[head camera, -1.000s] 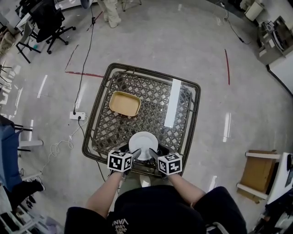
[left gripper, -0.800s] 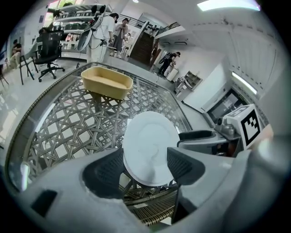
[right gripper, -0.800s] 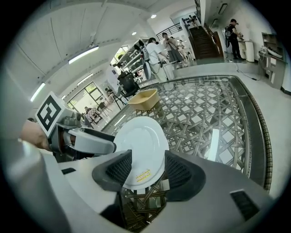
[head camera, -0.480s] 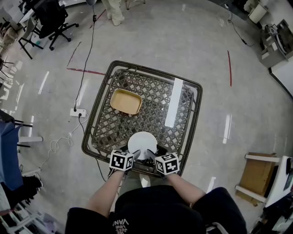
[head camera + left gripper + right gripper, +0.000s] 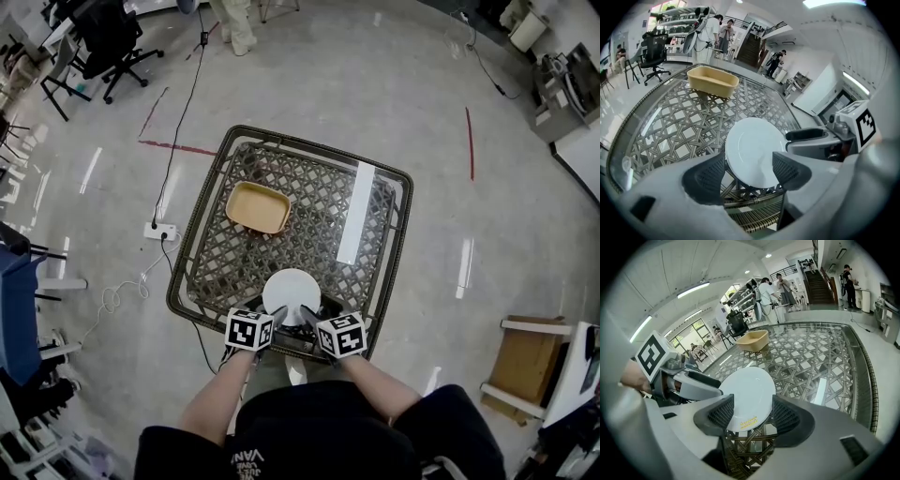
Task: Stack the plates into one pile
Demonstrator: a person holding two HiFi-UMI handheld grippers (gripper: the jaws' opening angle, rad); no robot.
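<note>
White plate sits at the middle of the table's near edge, directly ahead of both grippers and between them. Left gripper comes at it from the left, right gripper from the right, and neither is clearly nearer. The plate is round, so there's no long axis to line up on; only the near rim matters. In the left gripper view the jaws stand wide, with the rim showing in the gap and the pads not touching it. In the right gripper view the jaws are opening, and the rim with its yellow label is framed between the pads, not pressed. We read nothing as held. We can't tell whether that white disc is one plate or several. The tan dish is well apart, toward the far-left corner.
</note>
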